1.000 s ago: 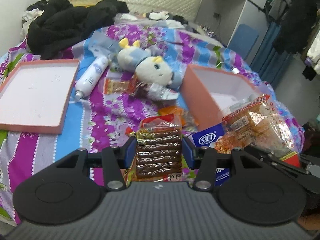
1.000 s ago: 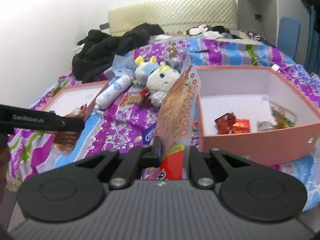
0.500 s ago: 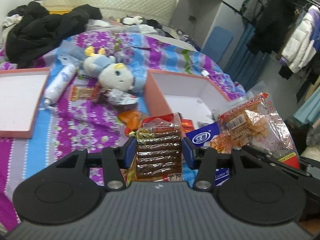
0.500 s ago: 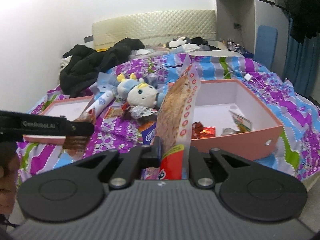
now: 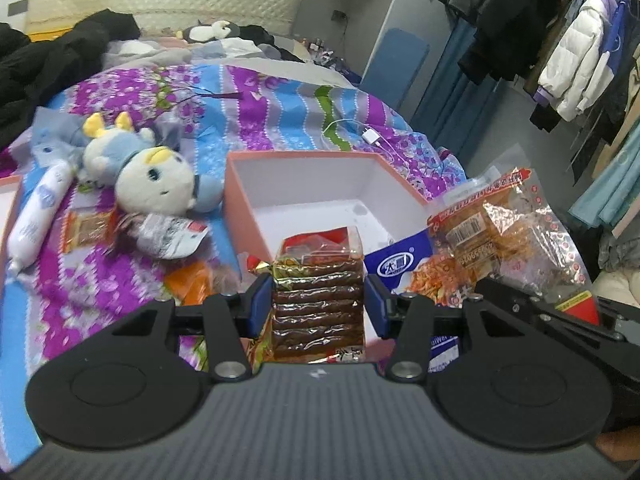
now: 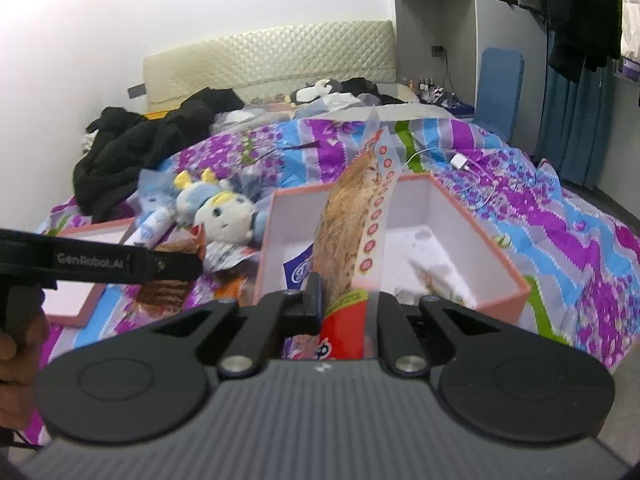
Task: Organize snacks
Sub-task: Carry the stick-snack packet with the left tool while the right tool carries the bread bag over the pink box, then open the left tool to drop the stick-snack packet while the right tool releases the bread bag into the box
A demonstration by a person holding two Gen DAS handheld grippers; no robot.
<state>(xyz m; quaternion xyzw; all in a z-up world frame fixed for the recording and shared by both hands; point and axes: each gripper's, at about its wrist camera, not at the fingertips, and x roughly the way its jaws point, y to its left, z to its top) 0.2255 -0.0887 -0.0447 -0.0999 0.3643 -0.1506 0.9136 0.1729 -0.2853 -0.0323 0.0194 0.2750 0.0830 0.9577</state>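
Lower centre of the left wrist view: we find the left gripper point(image 5: 318, 304) with its fingers clamped on a brown pack point(image 5: 319, 312) of ribbed strips in clear film. We judge it light, soft and slippery; the side-on hold across its width looks sound.

Lower centre of the right wrist view: the right gripper point(image 6: 344, 304) has its fingers closed on the red bottom edge of a crisp bag point(image 6: 352, 232), which stands edge-on and upright. We judge it light, crinkly and crushable, so the sealed seam is the right place to hold.

Mid-frame, just beyond both packs, sits the pink box point(image 5: 240, 208) on the bed point(image 5: 280, 120), with a few snacks already inside. Left of it lie a plush toy point(image 5: 154, 184) and loose wrappers.
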